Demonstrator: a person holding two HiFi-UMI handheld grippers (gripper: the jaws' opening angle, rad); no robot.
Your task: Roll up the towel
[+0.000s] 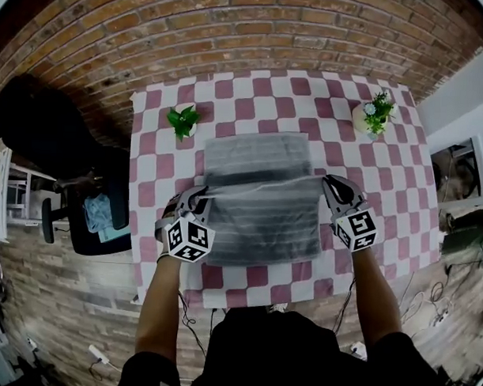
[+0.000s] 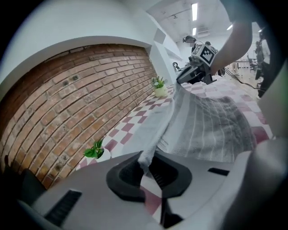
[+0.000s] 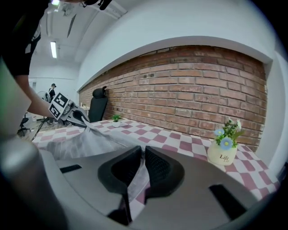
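In the head view we see the grey towel (image 1: pixel 261 205) in the middle of the bench (image 1: pixel 155 161). The left gripper (image 1: pixel 202 195) and right gripper (image 1: pixel 327 183) each take 1 end of a raised edge, we judge to keep it taut and level for rolling, while a leafy plant (image 1: pixel 183 120) and a flower pot (image 1: pixel 375 114) stand well apart at the far corners. In the left gripper view the fingers (image 2: pixel 123 179) are pressed together on a towel corner. In the right gripper view the fingers (image 3: pixel 119 170) likewise pinch the opposite corner, with open bench ahead.
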